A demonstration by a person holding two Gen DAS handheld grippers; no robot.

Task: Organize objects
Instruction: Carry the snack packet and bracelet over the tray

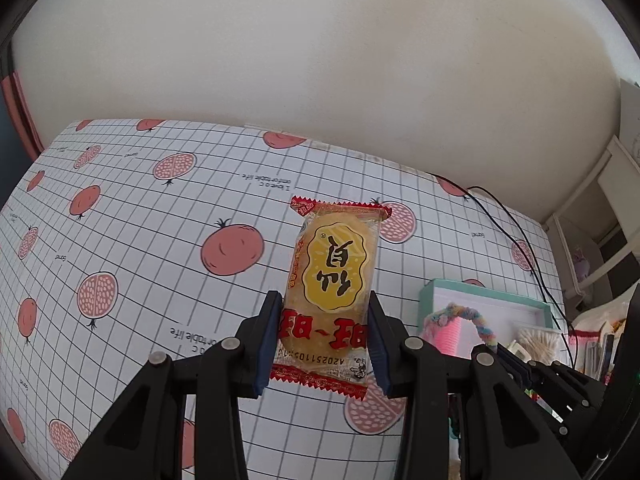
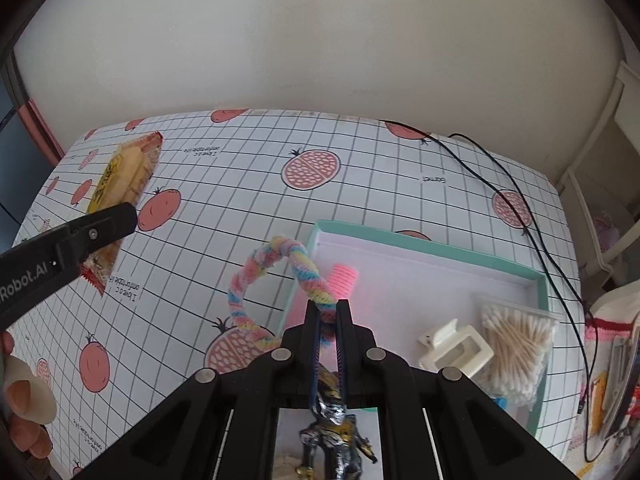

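Gripping a rice cracker packet (image 1: 334, 280) by its lower end, left gripper (image 1: 322, 344) clenched on both long edges; long axis running 12 to 6, packet lifted above the tablecloth (image 1: 140, 208). Teal tray (image 1: 484, 296) at 3 o'clock of the jaws, near.

Pinching a pastel twisted loop (image 2: 276, 276), right gripper (image 2: 328, 312) clamped on one end at the tray's (image 2: 540, 320) near-left rim; loop arching toward 10 o'clock, outside the tray. Inside already: pink roller (image 2: 344, 282), white hair clip (image 2: 454, 348), cotton swabs (image 2: 518, 344). Right gripper closer to the tray, likely first to drop.
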